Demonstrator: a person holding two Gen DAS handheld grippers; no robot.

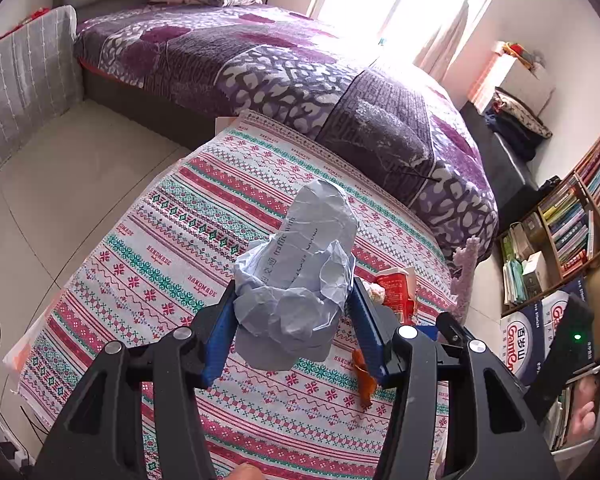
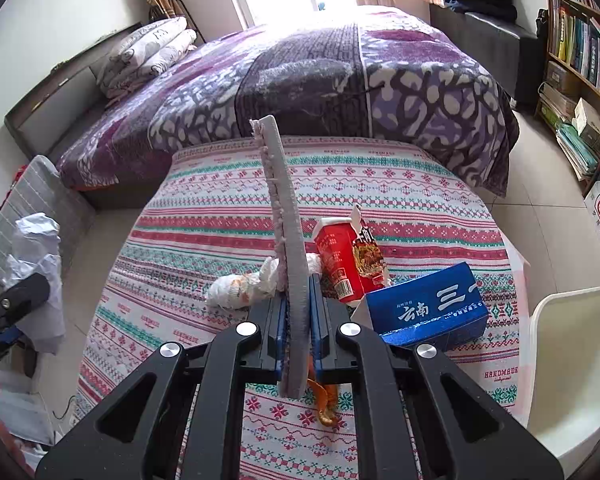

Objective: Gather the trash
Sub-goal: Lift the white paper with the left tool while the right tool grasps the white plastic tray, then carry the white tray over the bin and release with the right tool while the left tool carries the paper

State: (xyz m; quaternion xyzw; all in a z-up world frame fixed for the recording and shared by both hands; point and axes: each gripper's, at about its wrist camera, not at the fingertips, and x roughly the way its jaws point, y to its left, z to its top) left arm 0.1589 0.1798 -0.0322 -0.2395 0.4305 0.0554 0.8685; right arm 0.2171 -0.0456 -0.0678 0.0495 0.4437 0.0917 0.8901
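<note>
Jaws of the left gripper squeeze a ball of crumpled paper, one blue pad on each side, and lift it above the counter. The counter wears a striped cloth in pink, green and white.

Jaws of the right gripper are pressed tight on a thin grey strip with a fuzzy pink edge. The strip stands up tall and pokes out below the pads too.

Under the right gripper, on the counter, lies a bit of orange peel. Just past the peel, to the left of the strip, sits a scrunched white plastic bag. To the right of the strip, a blue box with white writing lies tilted on the counter. Behind the blue box stands a red carton, and a torn snack wrapper leans on it. All of these sit close together near the middle of the counter.

Past the far edge of the counter is a bed with a purple cover. Folded bedding is stacked at its left end. Off to the right of the counter are a white chair and a bookshelf full of books.
</note>
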